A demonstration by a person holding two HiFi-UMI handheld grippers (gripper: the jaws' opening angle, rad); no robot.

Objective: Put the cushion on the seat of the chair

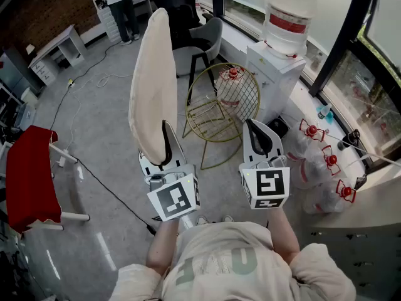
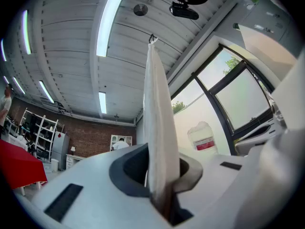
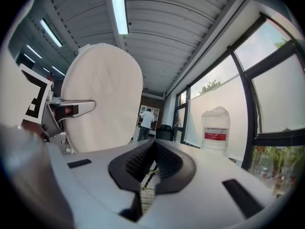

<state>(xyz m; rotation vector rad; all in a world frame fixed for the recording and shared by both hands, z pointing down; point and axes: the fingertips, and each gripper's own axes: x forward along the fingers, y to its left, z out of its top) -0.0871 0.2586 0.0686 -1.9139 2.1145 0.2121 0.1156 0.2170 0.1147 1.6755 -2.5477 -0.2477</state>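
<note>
Left gripper (image 1: 165,130) pinching upright cushion (image 1: 152,80), right gripper (image 1: 252,126) closed — empty, wire chair (image 1: 241,96) ahead, water dispenser (image 1: 272,74) behind

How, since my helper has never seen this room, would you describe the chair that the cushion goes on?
Find the window wall and the white water dispenser with its big bottle on top. The chair stands on the grey floor right beside it. It is bare gold wire with a round grid panel, unlike the grey padded chair with black legs behind it.
</note>
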